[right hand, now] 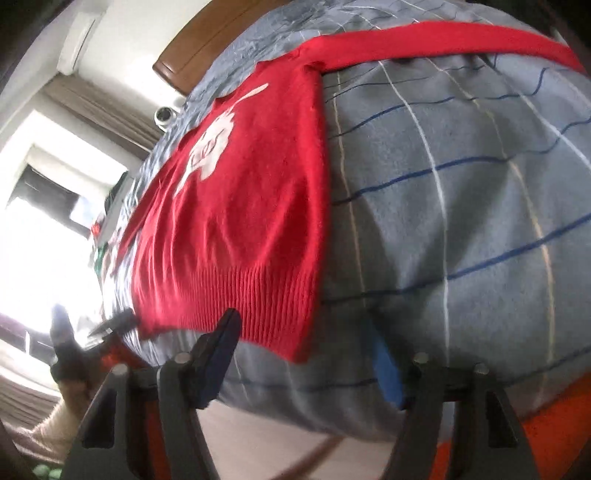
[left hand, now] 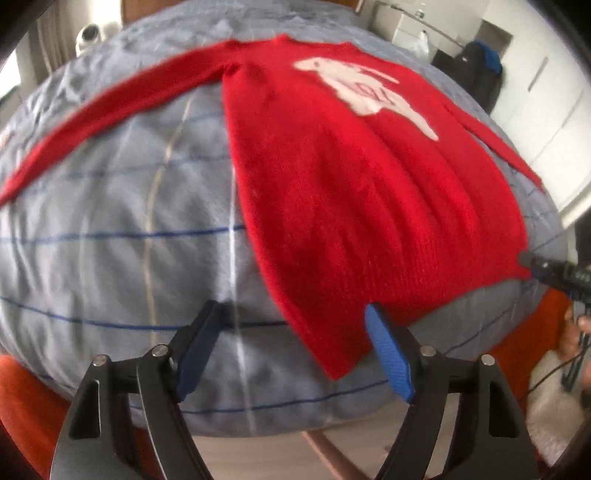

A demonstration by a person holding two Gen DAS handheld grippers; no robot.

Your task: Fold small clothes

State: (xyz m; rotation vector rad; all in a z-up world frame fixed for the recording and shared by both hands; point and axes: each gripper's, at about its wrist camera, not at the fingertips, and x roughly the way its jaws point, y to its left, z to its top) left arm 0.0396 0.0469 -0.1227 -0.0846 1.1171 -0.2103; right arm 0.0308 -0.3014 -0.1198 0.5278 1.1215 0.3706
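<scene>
A red knit sweater [left hand: 332,177] with a white animal patch lies flat and face up on a grey checked bedcover [left hand: 110,229], both sleeves spread out sideways. It also shows in the right wrist view [right hand: 240,199]. My left gripper [left hand: 295,325] is open and empty, its fingers either side of the sweater's near left hem corner. My right gripper [right hand: 306,339] is open and empty at the near right hem corner. The right gripper's tip [left hand: 543,267] shows at the hem in the left wrist view.
The bedcover [right hand: 461,206] drops off at the near edge to an orange surface [left hand: 26,406]. A wooden headboard [right hand: 207,48] is at the far end. A white round device [left hand: 88,35] stands beside the bed. Dark bags [left hand: 476,70] lie at the far right.
</scene>
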